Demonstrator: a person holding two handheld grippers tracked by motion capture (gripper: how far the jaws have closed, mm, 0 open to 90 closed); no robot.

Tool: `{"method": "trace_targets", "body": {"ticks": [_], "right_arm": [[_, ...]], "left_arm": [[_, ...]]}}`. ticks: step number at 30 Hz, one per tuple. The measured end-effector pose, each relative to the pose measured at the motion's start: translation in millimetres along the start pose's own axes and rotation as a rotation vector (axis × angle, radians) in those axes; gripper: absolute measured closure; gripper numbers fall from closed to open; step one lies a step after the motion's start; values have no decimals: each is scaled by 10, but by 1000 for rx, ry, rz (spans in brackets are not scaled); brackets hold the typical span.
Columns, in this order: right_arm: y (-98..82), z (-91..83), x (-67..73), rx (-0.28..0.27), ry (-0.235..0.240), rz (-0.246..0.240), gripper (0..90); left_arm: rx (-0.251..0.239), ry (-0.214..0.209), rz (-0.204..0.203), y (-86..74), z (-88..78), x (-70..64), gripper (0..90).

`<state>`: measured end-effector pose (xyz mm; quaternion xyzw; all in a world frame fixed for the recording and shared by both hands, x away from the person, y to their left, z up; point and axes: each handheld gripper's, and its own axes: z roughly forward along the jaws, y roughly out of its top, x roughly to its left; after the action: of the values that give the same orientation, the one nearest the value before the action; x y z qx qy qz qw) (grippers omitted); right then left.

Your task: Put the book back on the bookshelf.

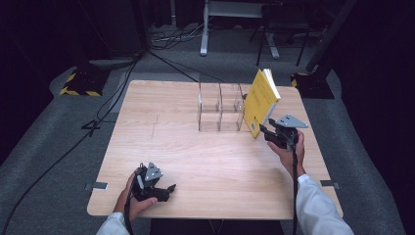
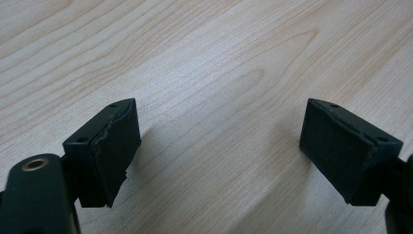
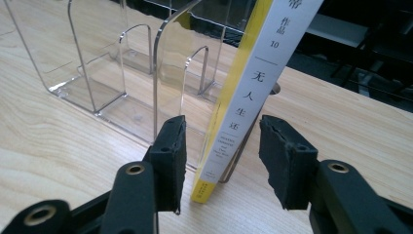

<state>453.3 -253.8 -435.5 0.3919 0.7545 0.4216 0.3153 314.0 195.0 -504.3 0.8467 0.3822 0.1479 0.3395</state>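
Two grippers are at work, but one alone matters now. The right gripper (image 1: 265, 130) stands at the lower end of the yellow book (image 1: 261, 102), which leans tilted against the right end of the clear acrylic rack (image 1: 220, 107) on the wooden table (image 1: 195, 161). In the right gripper view the book's spine (image 3: 243, 102) sits between the two pads (image 3: 170, 156), and a gap shows on both sides, so the jaws are released and do not press it. The left gripper (image 1: 164, 190) rests near the front edge of the table, its jaws spread wide with nothing between them.

To do this step well, I think the right hand should draw straight back along the spine's line, without brushing the book, because it stands on a narrow edge and could slide. The book is not yet inside a slot, so it should be checked first.
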Motion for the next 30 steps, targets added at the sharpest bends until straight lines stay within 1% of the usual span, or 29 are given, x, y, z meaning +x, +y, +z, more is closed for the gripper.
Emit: {"method": "trace_targets", "body": {"ticks": [2,4,8,11,14,18,22,26,27,29,30], "right_arm": [[1,-28,-15,-1,18,0,522],[1,-50,-28,11,21,-2,522],[-7,-91,-51,22,37,-22,518],[-16,-122,-70,30,49,-18,508],[-29,-163,-85,38,57,-28,497],[-33,-241,-96,47,76,-66,478],[-31,-314,-83,81,105,-123,453],[-47,-368,-60,111,139,-160,418],[-51,-383,-59,120,149,-164,408],[-58,-417,-60,118,171,-163,405],[-60,-431,-58,120,174,-162,399]], "left_arm": [[1,-1,0,1,-1,0,154],[-3,3,-1,-1,2,-2,155],[1,0,0,0,-1,0,155],[-2,2,0,-1,1,-1,154],[1,0,0,0,-1,0,155],[-1,1,0,-1,1,-1,155],[-1,1,0,-1,1,-1,155],[-2,2,-1,-1,1,-1,155],[-2,2,-1,-1,1,-1,155],[0,0,0,0,0,0,155],[1,-1,0,0,-1,0,155]]}}
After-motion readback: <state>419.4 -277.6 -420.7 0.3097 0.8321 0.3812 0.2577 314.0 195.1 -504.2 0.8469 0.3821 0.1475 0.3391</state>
